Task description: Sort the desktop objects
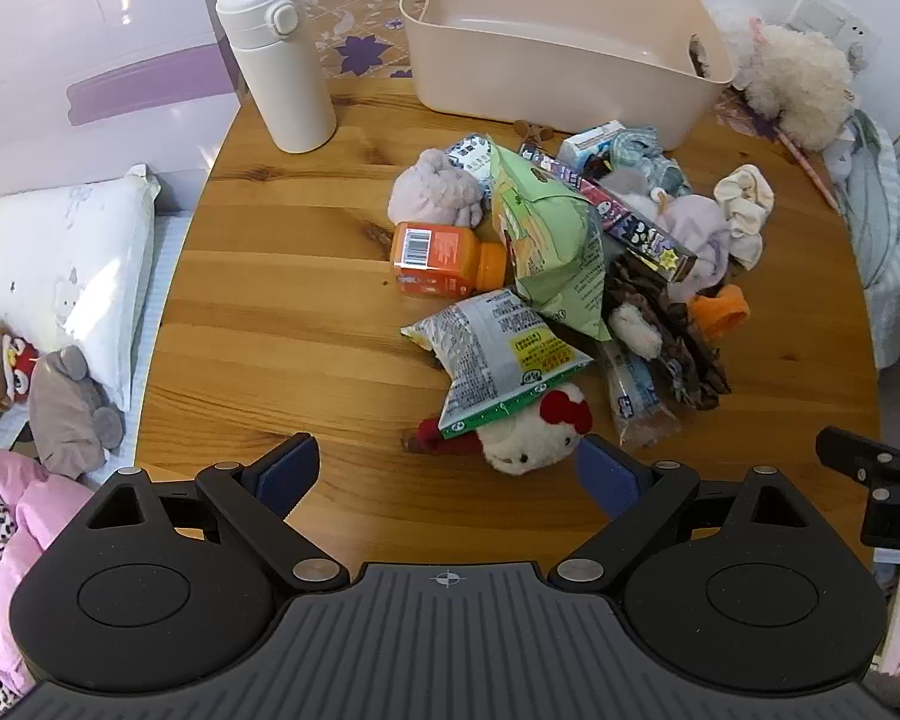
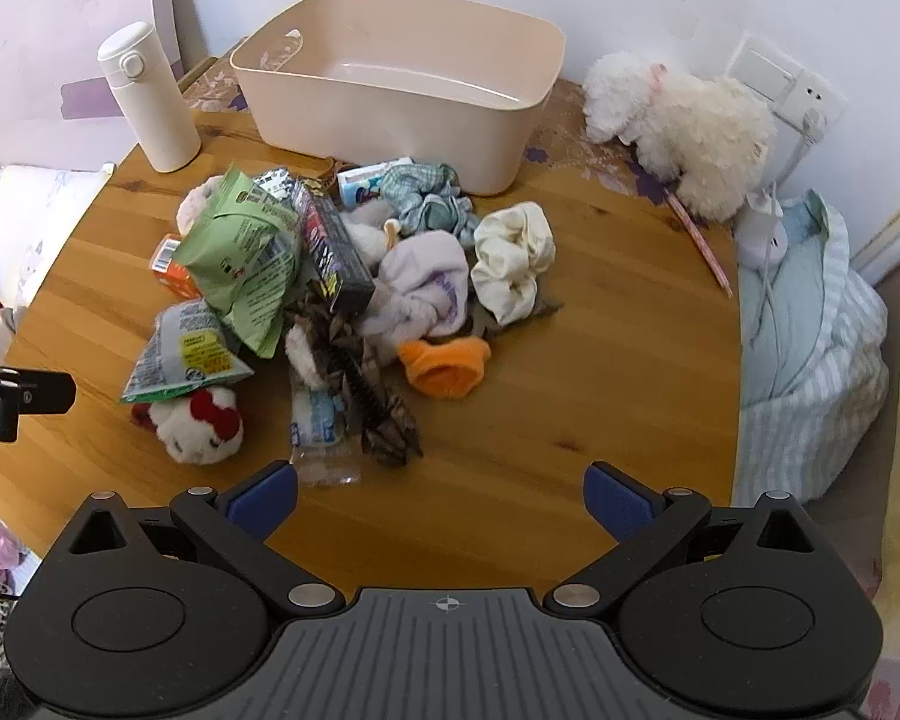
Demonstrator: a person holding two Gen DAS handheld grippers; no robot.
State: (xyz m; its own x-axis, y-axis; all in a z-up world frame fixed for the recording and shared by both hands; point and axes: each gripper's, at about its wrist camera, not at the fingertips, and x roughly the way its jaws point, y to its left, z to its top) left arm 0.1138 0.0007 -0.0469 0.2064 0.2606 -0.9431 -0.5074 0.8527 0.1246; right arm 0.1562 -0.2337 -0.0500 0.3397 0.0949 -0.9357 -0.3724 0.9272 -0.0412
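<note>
Both grippers — left gripper (image 1: 447, 468), right gripper (image 2: 441, 495) — hang released over the worktop (image 1: 282, 300); the pile of snacks and toys (image 1: 558, 276) lies just before the empty bin (image 1: 546, 60).

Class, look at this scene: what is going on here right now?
A person holds two claws above a wooden table, sorting not yet begun. The left claw and right claw are both open and empty. A pile of snack bags, scrunchies and small toys lies before an empty beige bin.
</note>
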